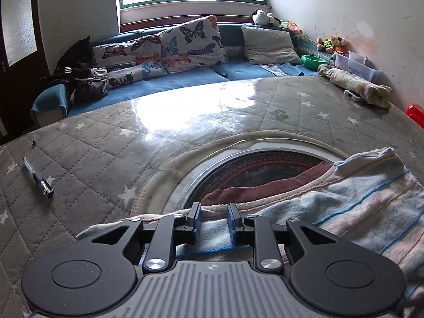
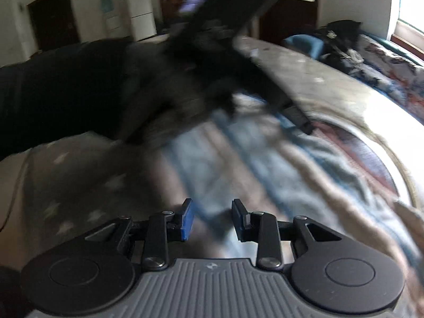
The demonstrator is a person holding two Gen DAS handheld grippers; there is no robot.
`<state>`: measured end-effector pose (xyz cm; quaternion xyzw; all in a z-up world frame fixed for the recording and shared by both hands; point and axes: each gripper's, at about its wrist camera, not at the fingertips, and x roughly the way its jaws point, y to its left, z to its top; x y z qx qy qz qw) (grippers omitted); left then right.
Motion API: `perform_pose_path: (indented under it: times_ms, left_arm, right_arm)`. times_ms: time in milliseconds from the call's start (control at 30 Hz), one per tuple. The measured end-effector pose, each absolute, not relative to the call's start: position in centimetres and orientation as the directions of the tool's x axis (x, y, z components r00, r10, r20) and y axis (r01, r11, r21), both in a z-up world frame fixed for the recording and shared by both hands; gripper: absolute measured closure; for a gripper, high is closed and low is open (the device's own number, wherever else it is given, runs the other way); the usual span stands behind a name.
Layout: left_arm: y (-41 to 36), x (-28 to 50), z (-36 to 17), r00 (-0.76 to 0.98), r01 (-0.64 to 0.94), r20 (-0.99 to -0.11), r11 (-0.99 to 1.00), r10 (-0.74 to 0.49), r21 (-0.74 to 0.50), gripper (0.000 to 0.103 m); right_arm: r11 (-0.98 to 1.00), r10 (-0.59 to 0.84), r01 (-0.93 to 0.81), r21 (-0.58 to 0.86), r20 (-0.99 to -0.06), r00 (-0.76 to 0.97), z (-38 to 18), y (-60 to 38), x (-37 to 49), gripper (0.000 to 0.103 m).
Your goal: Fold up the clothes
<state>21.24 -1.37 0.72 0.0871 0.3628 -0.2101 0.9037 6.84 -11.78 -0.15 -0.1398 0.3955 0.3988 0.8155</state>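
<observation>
The left gripper (image 1: 214, 224) points down at the near edge of a striped garment (image 1: 371, 198), pale blue and pink. Its blue pads (image 1: 233, 222) stand a little apart, with the cloth's hem lying between and under them. I cannot tell whether they pinch it.

Only the left wrist view is sharp. Just beyond the fingertips it shows a round dark glass plate (image 1: 265, 169) set into the quilted star-print table cover (image 1: 106, 143), with a brown garment (image 1: 265, 188) lying under the striped one. Far to the left of the tongs lies a pen (image 1: 38, 179); well ahead are butterfly cushions (image 1: 185, 45) on a blue sofa.

The right wrist view is blurred. The right gripper (image 2: 213, 221) hovers over the same striped garment (image 2: 265, 172), which spreads ahead and to its right. Its jaws are parted, and nothing seems to be caught between them. This view alone shows the left gripper (image 2: 299, 122) from outside, held by a dark-gloved hand (image 2: 169, 90), its fingers down at the garment's far edge.
</observation>
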Motion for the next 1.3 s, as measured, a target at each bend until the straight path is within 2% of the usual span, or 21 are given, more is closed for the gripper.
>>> perform_pose_path:
  times_ms: [133,233,500,667,767,933,1300]
  left_arm:
    - [-1.0,20.6,1.2,0.666,0.416,-0.682,0.909,-0.301,0.006,0.077]
    - [-0.4,19.2,2.0,0.691,0.419,-0.655,0.908,-0.307,0.017,0.077]
    - [0.4,15.2,1.9,0.692,0.453,-0.646,0.89,-0.322,0.041,0.077]
    - [1.0,13.3,1.0,0.69,0.454,-0.653,0.889,-0.311,0.056,0.077]
    - [1.5,13.0,1.3,0.692,0.445,-0.652,0.894,-0.309,0.048,0.077]
    - [1.8,14.6,2.4,0.719,0.418,-0.631,0.907,-0.29,0.059,0.077]
    - [6.8,19.3,2.1,0.734,0.222,-0.654,0.975,-0.182,-0.022,0.077]
  right_arm:
    - [0.646,0.569,-0.753,0.126,-0.737,0.365,0.8,-12.9,5.7,0.07]
    - [0.714,0.558,-0.683,0.152,-0.712,0.425,1.4,-15.2,6.1,0.069]
    - [0.928,0.345,-0.345,0.144,-0.683,0.644,1.0,-23.9,10.8,0.069]
    - [0.975,0.223,-0.146,0.17,-0.693,0.686,-0.4,-28.5,13.5,0.069]
    - [0.973,0.211,-0.082,0.217,-0.684,0.699,-1.1,-29.9,13.8,0.07]
    - [0.974,0.212,-0.097,0.205,-0.666,0.715,-0.7,-29.6,13.8,0.07]
    - [0.979,0.189,-0.081,0.186,-0.694,0.694,-1.5,-29.0,14.3,0.07]
